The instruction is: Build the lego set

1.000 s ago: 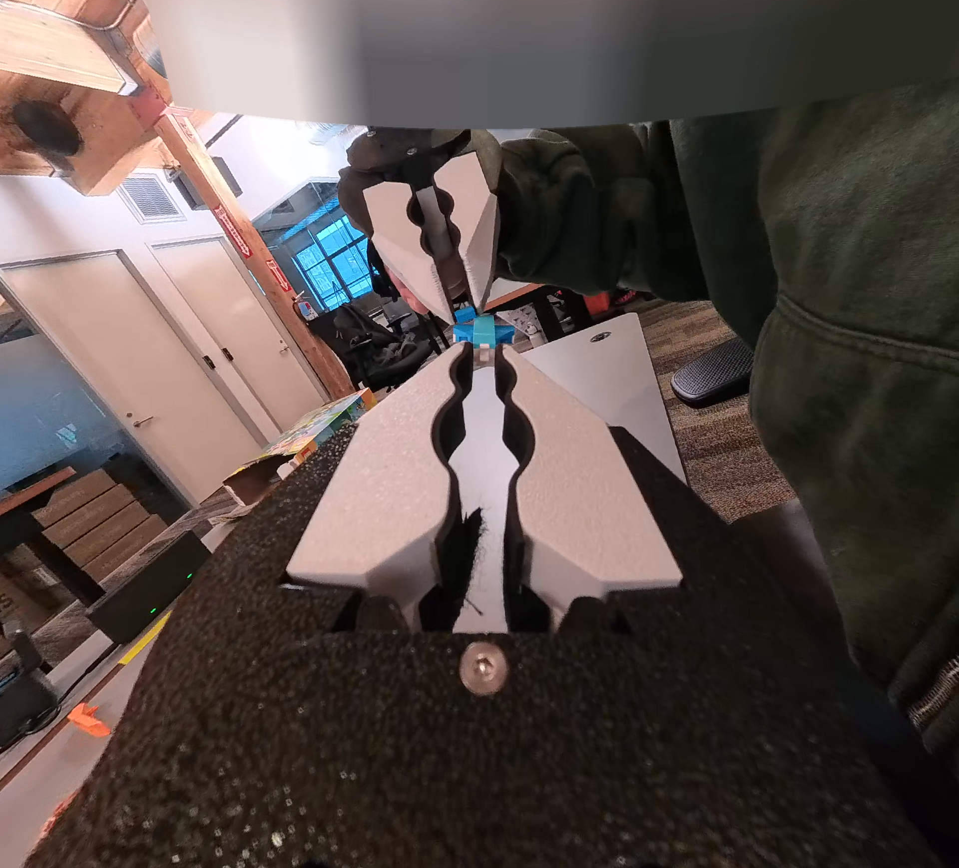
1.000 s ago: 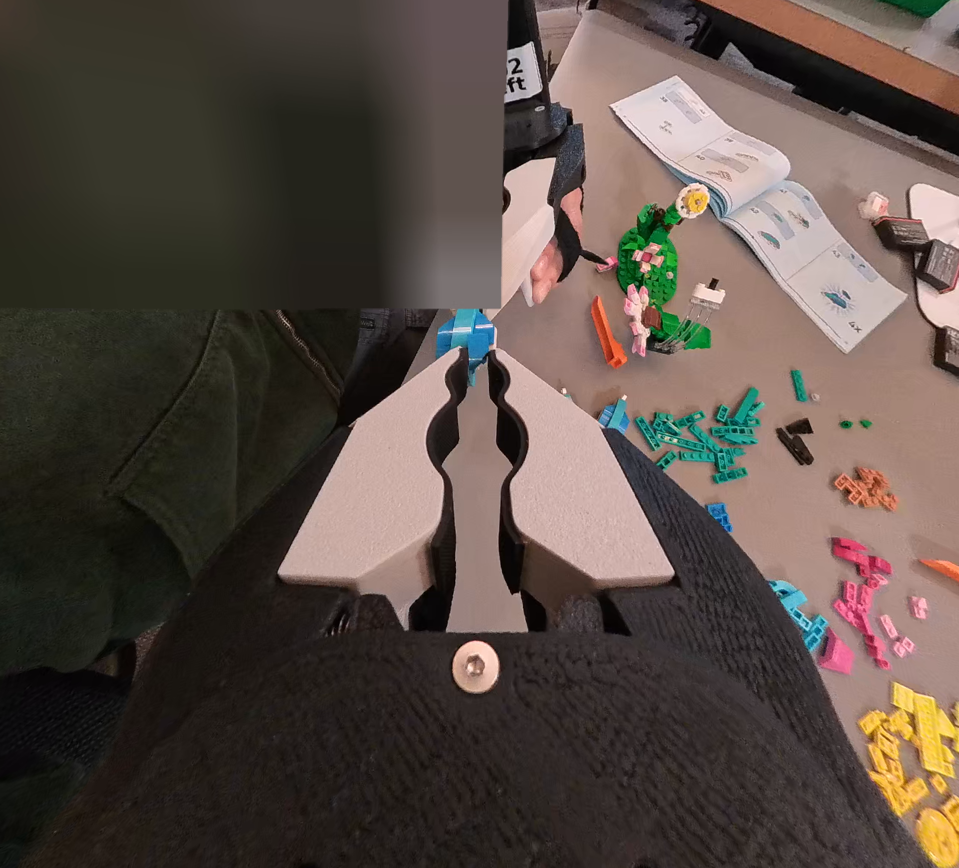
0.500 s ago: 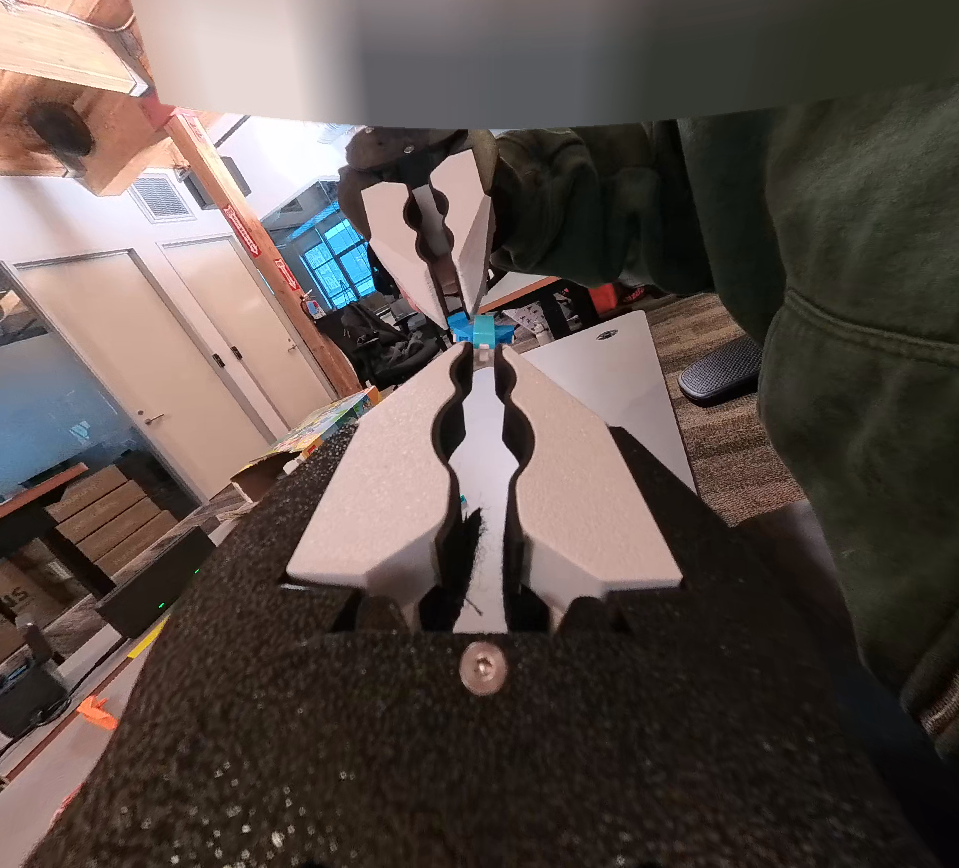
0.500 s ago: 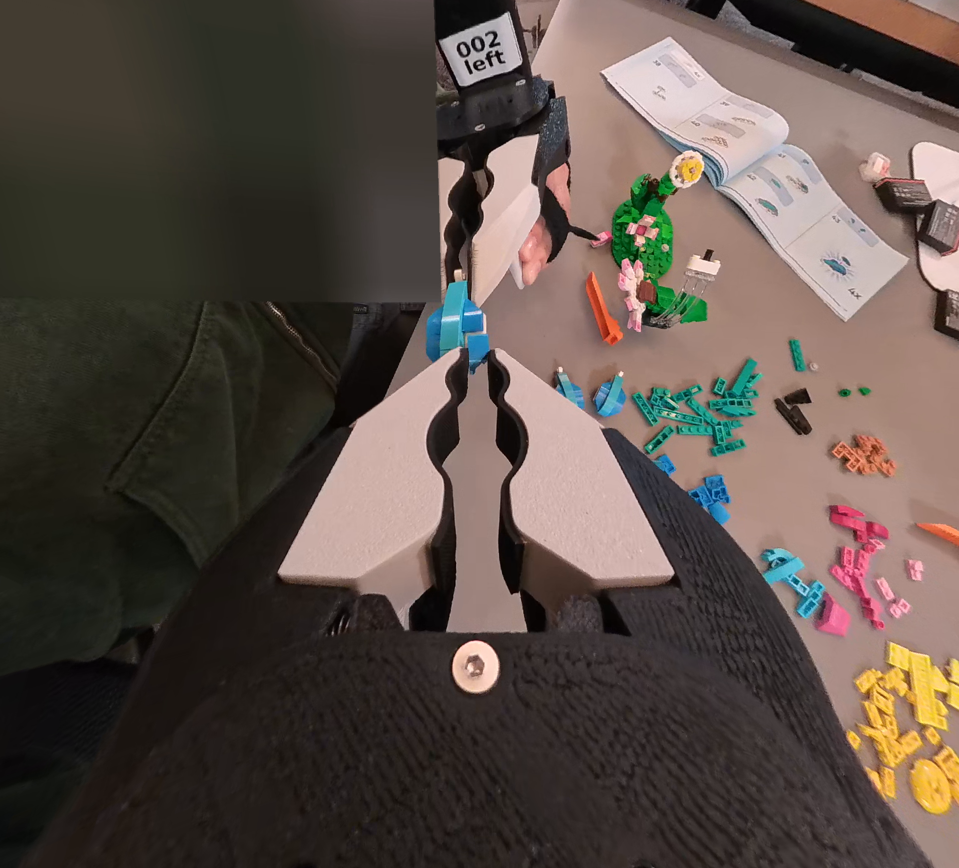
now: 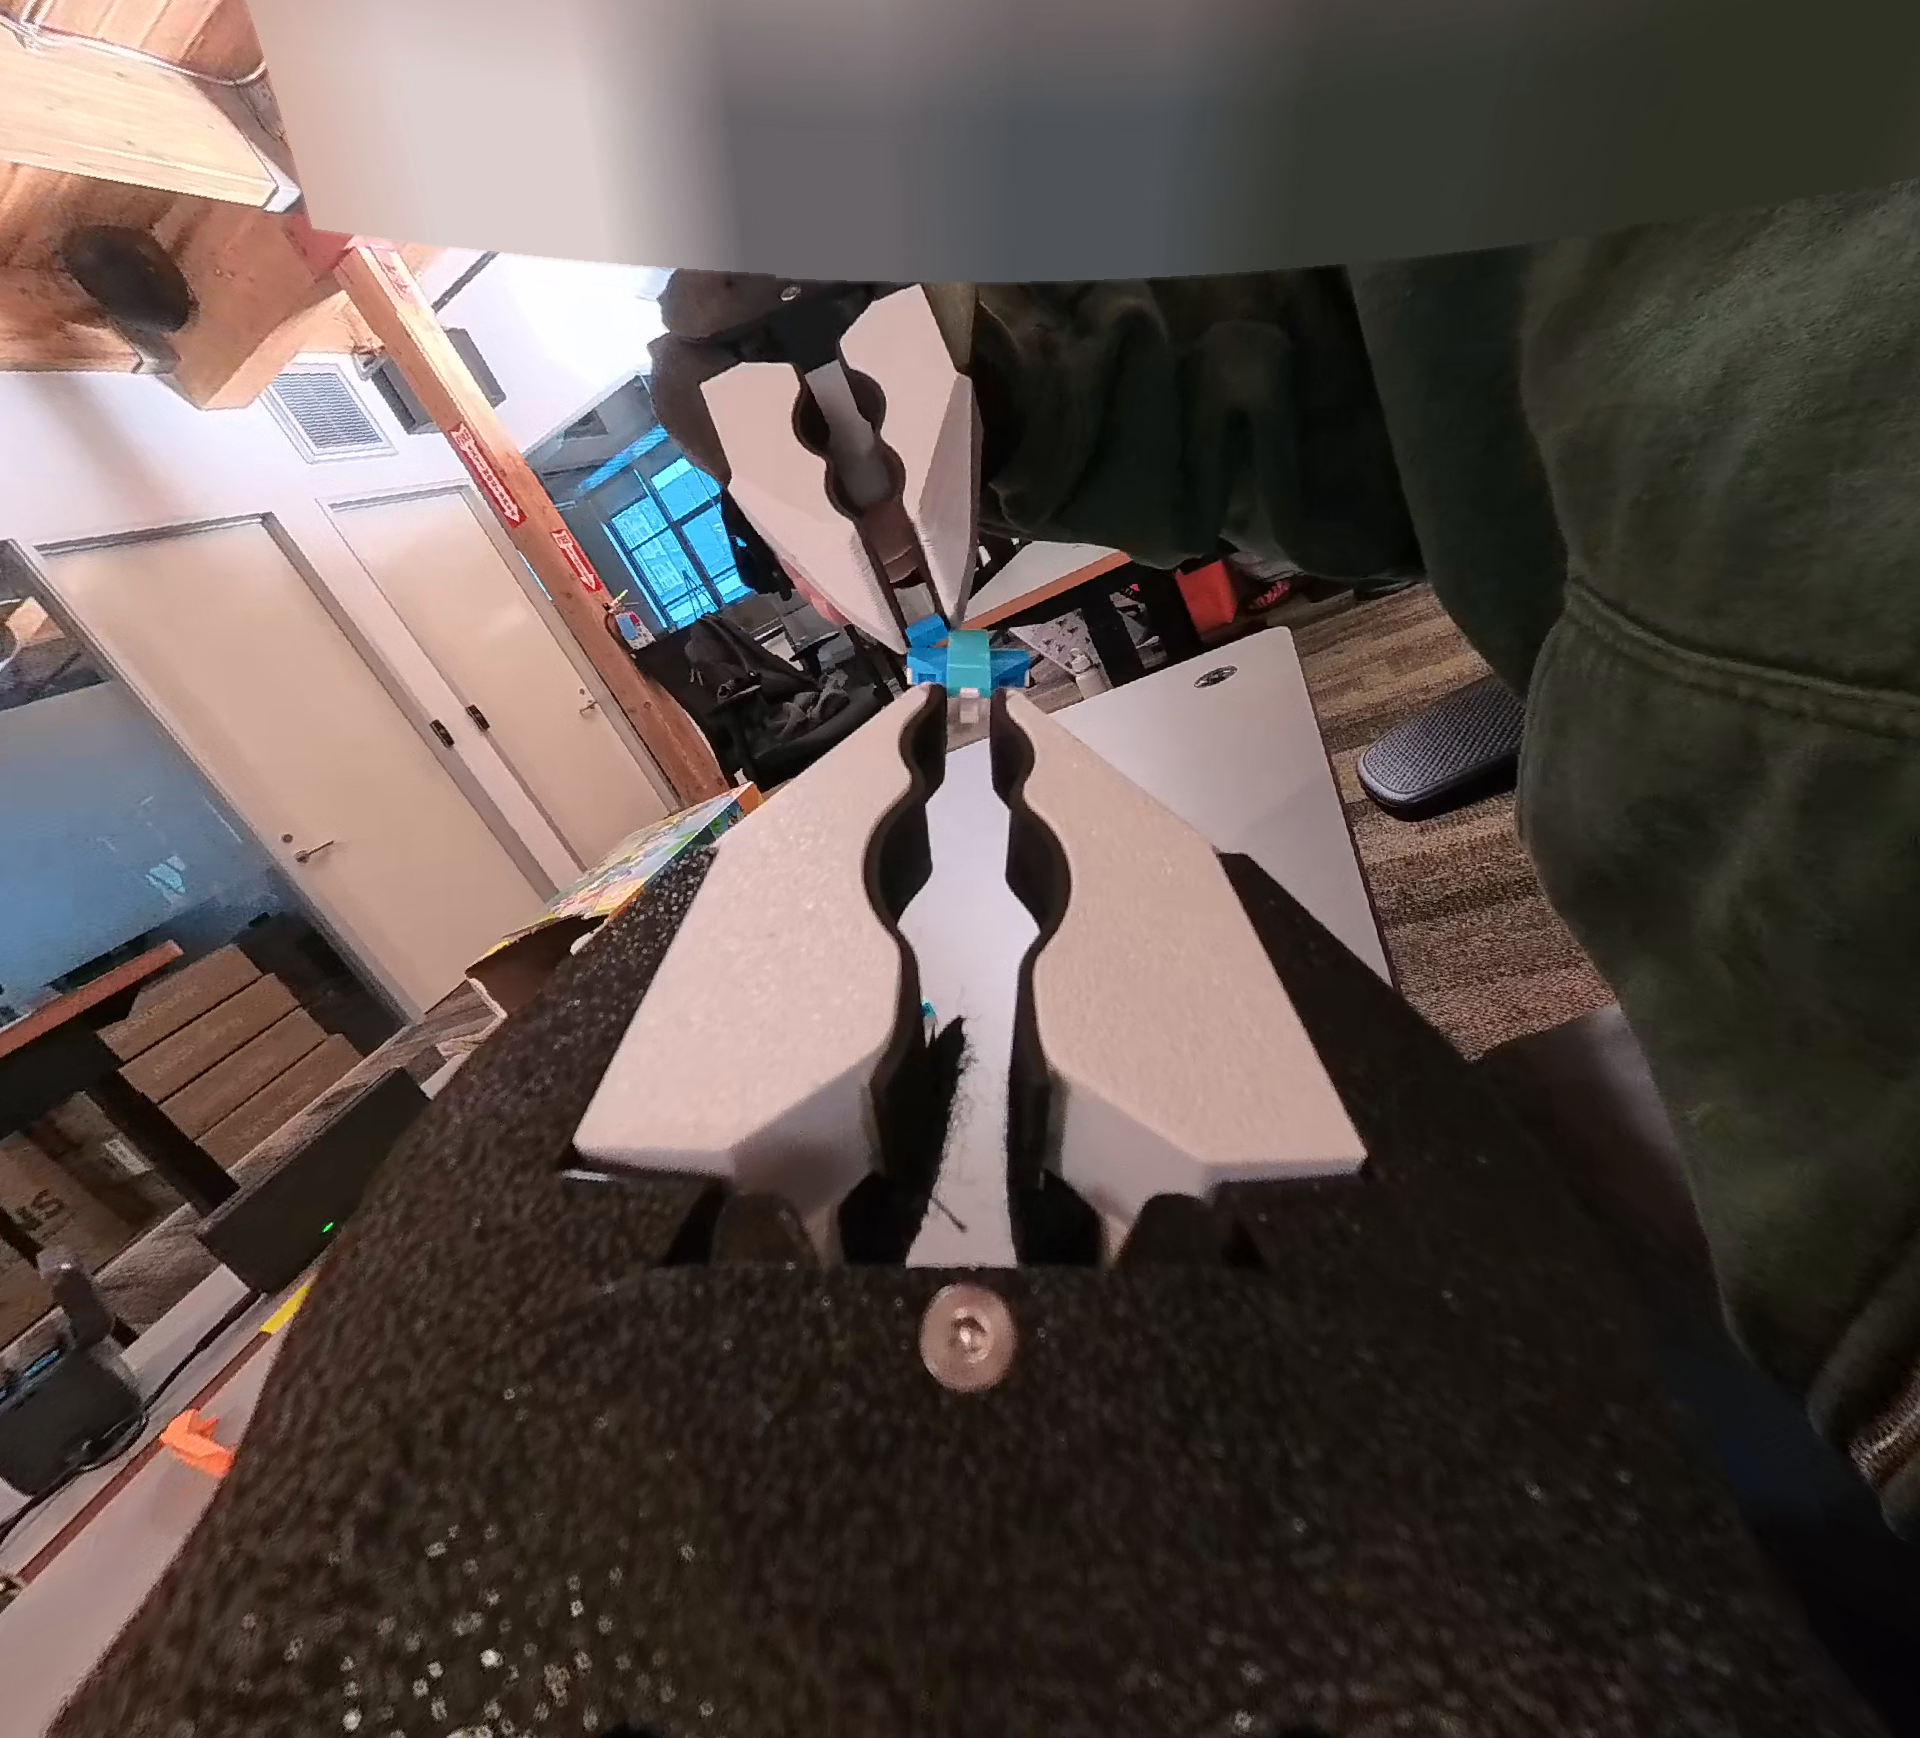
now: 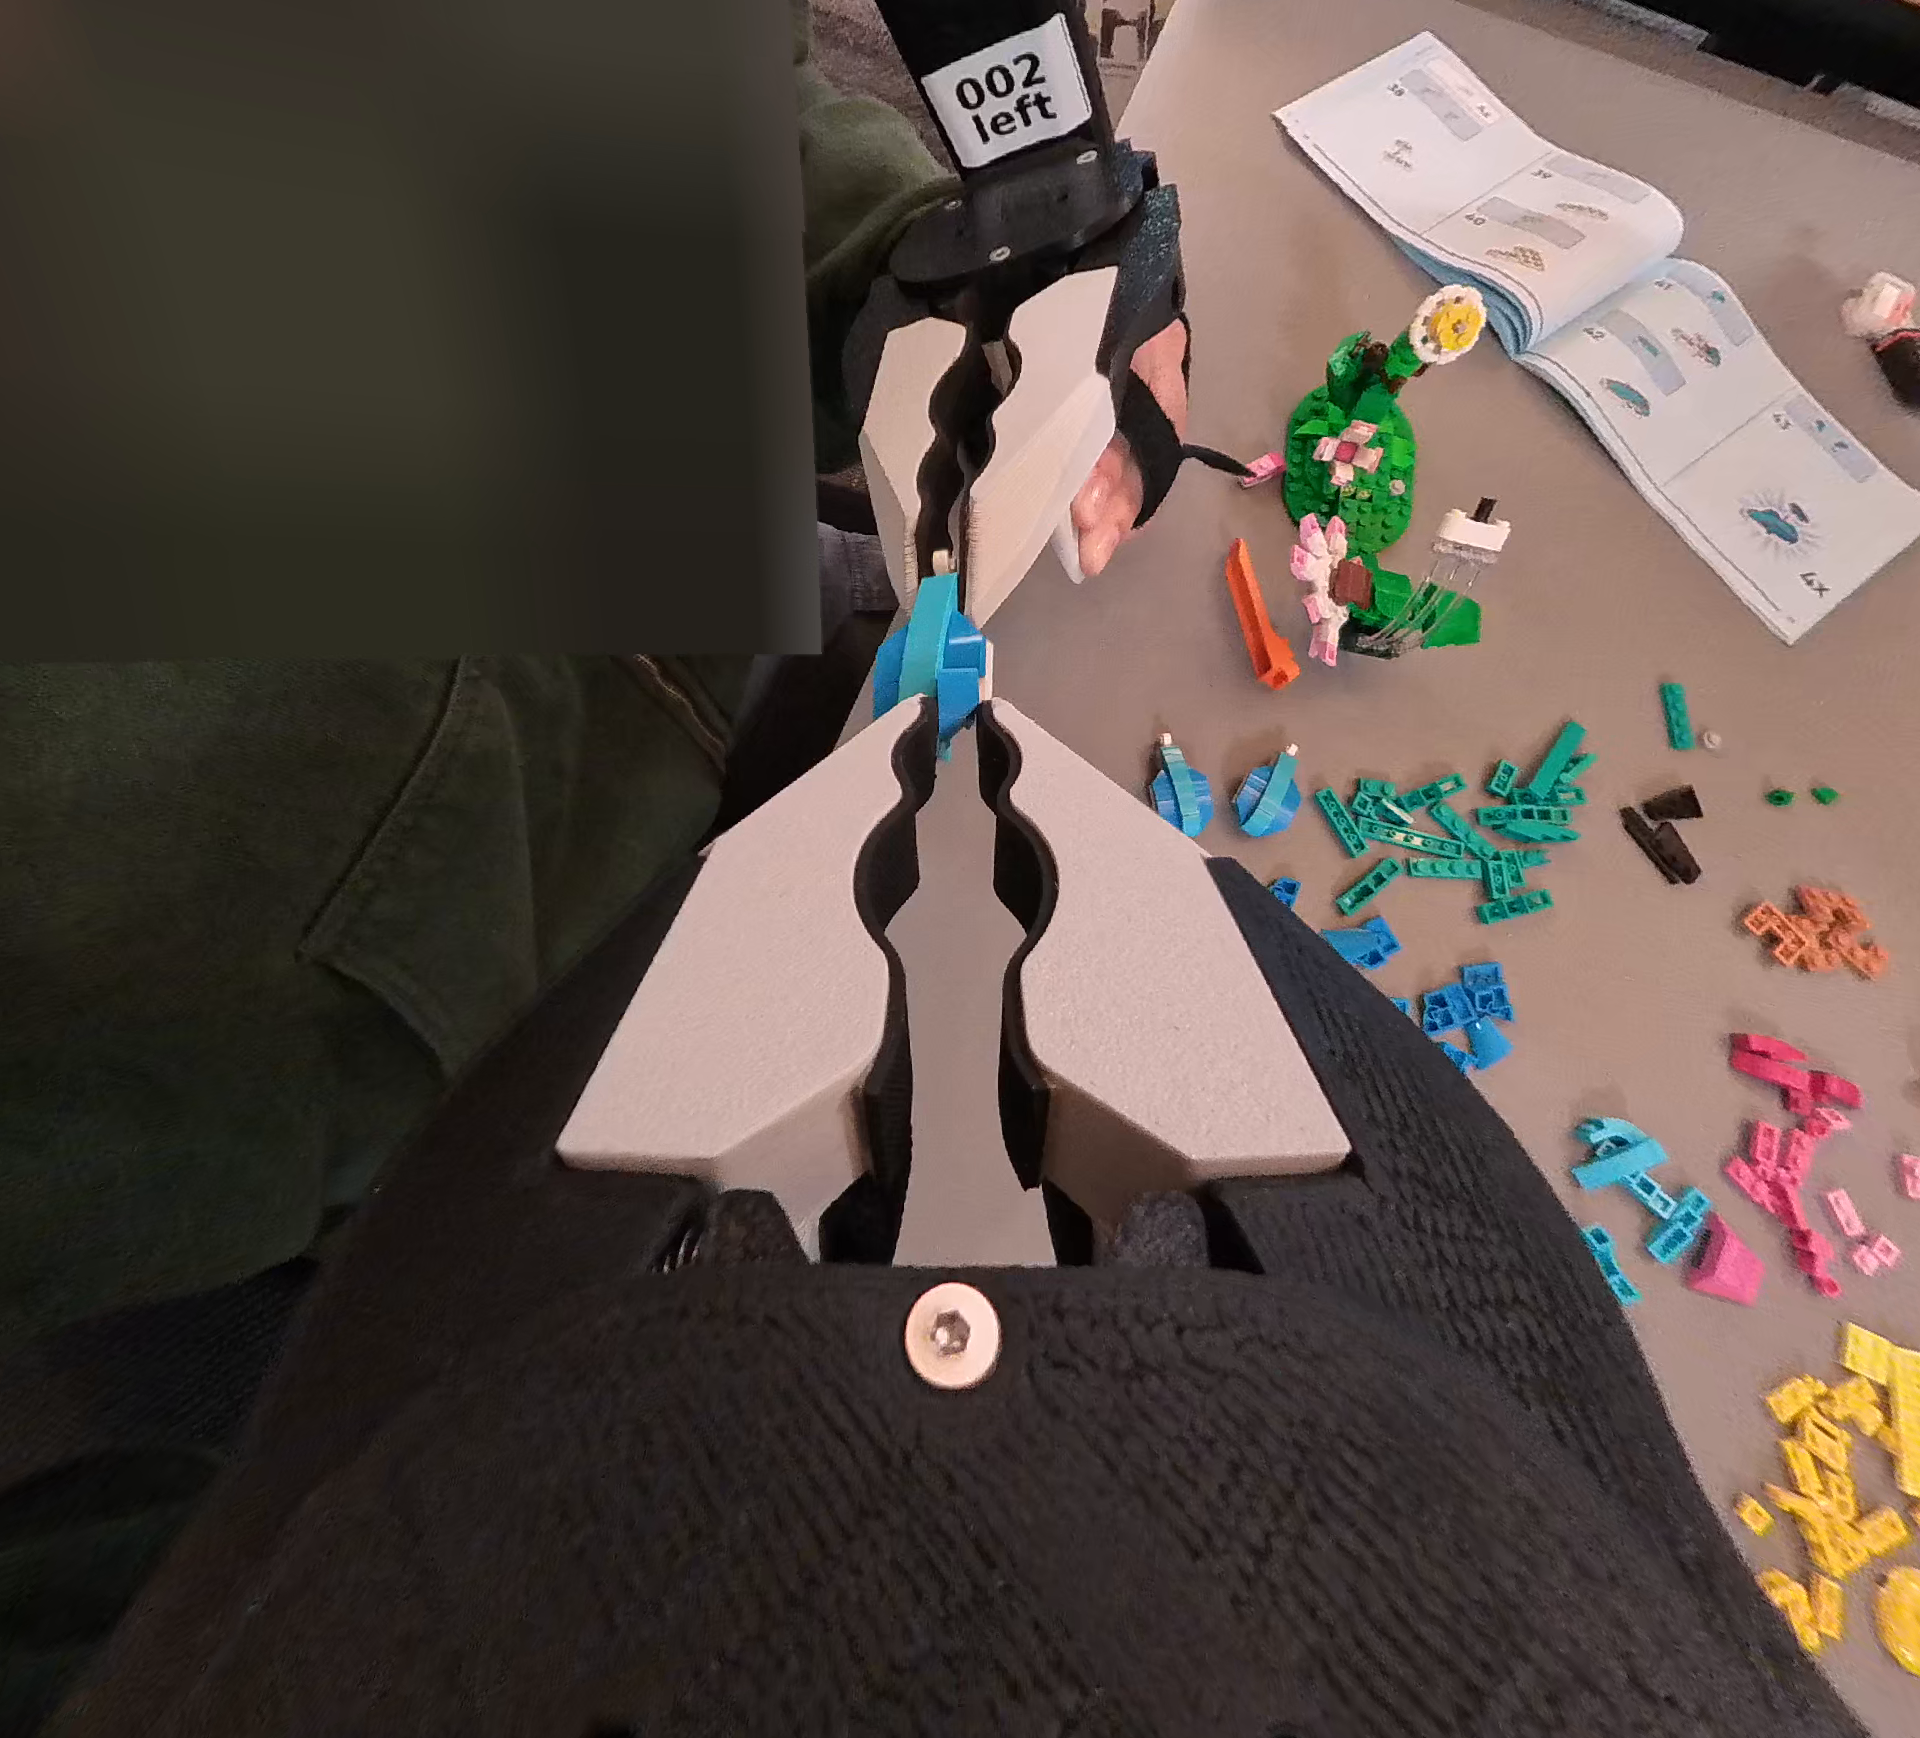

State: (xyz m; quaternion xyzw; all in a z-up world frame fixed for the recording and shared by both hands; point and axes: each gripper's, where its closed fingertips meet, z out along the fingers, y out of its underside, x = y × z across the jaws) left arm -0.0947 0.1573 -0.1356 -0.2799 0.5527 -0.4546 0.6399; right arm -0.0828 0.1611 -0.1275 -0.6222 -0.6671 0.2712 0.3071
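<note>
A small blue lego assembly with a white stud end is held in the air between both grippers, near a person's green jacket. My left gripper is shut on its white end; it shows in the right wrist view above the piece. My right gripper is shut on the blue part from the other side; it shows in the left wrist view above the piece. Both point tip to tip.
On the grey table lie a green flower model, an orange brick separator, an open instruction booklet, two more blue assemblies, and loose piles of teal, blue, pink, yellow and orange bricks. The grippers are tip to tip, or close to it. The orange brick separator is about equally far from each gripper, around 25 centimetres.
The right wrist view has swung so the left gripper is fully visible above the blue piece. Both grippers keep hold of it, tip to tip.
</note>
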